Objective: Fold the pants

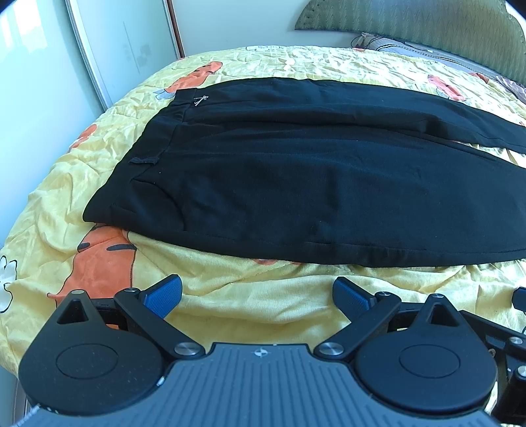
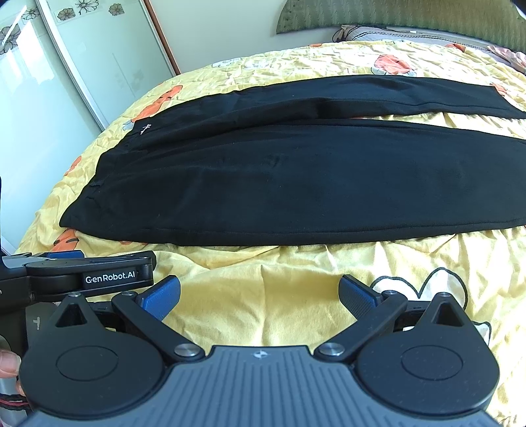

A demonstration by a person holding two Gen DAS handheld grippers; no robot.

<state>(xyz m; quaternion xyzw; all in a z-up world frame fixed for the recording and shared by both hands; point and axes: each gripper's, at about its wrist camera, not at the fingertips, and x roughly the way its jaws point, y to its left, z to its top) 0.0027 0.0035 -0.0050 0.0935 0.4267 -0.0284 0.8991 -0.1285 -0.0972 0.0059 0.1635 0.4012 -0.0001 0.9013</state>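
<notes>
Black pants [image 1: 296,177] lie flat on the yellow bedspread [image 1: 250,295], waistband to the left, both legs running to the right. They also show in the right wrist view [image 2: 279,184]. My left gripper [image 1: 258,295] is open and empty, just short of the pants' near edge. My right gripper [image 2: 259,295] is open and empty, also short of the near edge, over bare bedspread [image 2: 263,315]. The left gripper's body [image 2: 98,272] shows at the left of the right wrist view.
The bed has a yellow quilt with orange cartoon prints. A green headboard [image 1: 427,29] and pillows [image 1: 411,49] stand at the far right. A sliding wardrobe door [image 2: 75,65] runs along the left side of the bed.
</notes>
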